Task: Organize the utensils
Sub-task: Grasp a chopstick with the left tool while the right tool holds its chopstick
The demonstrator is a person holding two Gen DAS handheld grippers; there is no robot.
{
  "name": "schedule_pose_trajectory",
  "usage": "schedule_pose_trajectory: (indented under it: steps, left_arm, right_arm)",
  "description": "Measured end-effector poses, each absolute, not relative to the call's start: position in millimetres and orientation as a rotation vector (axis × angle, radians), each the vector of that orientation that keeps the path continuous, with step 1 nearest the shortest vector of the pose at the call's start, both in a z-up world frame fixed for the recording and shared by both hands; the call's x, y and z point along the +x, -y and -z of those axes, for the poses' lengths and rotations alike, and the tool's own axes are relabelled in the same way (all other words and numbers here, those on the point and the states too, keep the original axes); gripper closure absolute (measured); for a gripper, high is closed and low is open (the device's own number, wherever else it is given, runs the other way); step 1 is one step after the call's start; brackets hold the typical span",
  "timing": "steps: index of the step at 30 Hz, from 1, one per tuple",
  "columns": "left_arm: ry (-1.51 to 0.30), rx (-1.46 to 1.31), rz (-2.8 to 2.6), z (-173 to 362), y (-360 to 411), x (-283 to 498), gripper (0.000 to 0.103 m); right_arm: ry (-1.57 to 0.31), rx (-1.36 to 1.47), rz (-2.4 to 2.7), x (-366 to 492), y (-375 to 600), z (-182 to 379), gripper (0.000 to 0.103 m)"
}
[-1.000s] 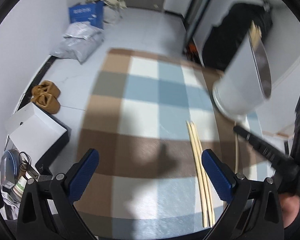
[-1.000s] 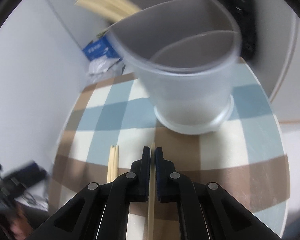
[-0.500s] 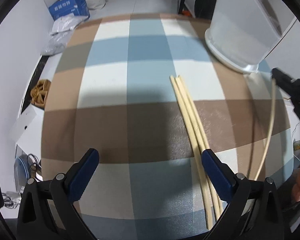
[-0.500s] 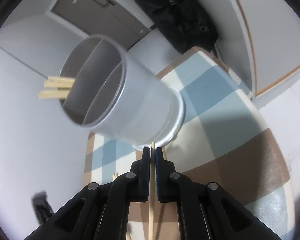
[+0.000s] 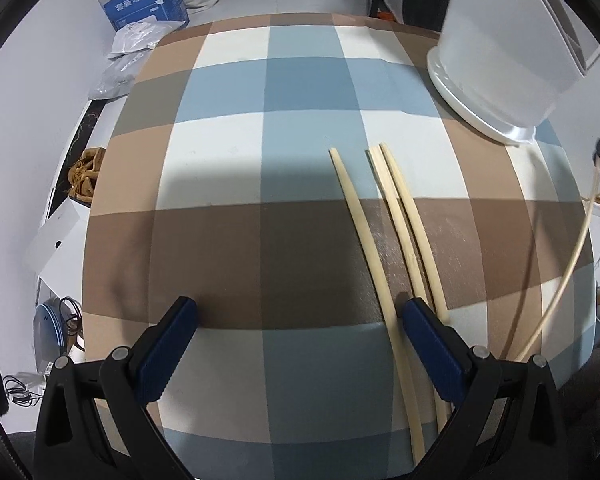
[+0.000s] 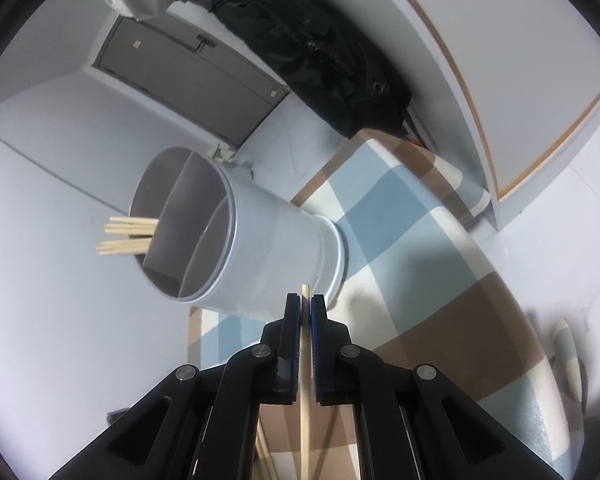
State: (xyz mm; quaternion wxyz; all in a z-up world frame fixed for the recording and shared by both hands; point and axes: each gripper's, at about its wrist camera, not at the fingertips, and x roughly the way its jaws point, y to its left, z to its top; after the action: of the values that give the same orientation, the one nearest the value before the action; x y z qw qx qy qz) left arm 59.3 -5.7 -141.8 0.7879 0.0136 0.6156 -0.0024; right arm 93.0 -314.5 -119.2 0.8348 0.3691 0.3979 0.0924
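My right gripper [image 6: 305, 304] is shut on a pale wooden chopstick [image 6: 304, 400], held above the table; the chopstick also shows at the right edge of the left wrist view [image 5: 572, 264]. A white divided utensil holder [image 6: 260, 248] stands just beyond it with several chopsticks [image 6: 128, 236] in its far compartment; the holder's base shows in the left wrist view [image 5: 496, 60]. My left gripper [image 5: 300, 320] is open and empty, low over the checked tablecloth [image 5: 260, 160]. Three loose chopsticks [image 5: 392, 232] lie on the cloth, running under its right finger [image 5: 428, 332].
The round table's edge curves close on the left and right. On the floor beyond are a blue box [image 5: 148, 4], grey bags [image 5: 128, 60], a white box [image 5: 56, 240] and slippers [image 5: 84, 176]. A black bag [image 6: 312, 48] hangs by a wall near a door [image 6: 192, 76].
The left gripper has dropped lower and closer over the loose chopsticks, one of which now lies apart. The right gripper has tilted up with its chopstick, so the holder looks farther and leaning.
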Motion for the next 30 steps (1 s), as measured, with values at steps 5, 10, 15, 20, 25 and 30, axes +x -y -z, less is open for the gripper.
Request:
schedule_pose_trajectory:
  steps: [5,10,15,20,25,30]
  left_arm:
    - [-1.302,0.055,0.001,142.0,9.8,68.8,0.005]
    - [-1.306,0.067,-0.007,141.5,11.6,76.5,0.005]
    - [-1.311,0.060,-0.058,140.4,6.9,88.4,0.006]
    - [-1.336,-0.020,-0.061,143.2,1.2,98.1,0.009]
    - [-1.334,-0.032,-0.065,139.3,3.2,105.6,0.022]
    - [-1.314,-0.030,-0.046,132.7,9.6,108.8,0.056]
  right_arm:
    - [-0.847,0.783,-0.160,92.4,319.5,121.4,0.099]
    - [-0.845,0.798,-0.155,94.0,323.0,122.6,0.099]
    - [-0.838,0.790,-0.165,90.3,324.3,119.0,0.099]
    - [-0.845,0.791,-0.170,87.9,326.0,118.7,0.099]
    - [-0.846,0.779,-0.182,88.4,324.1,116.8,0.099]
    - [-0.854,0.775,-0.202,91.1,320.5,115.9,0.099]
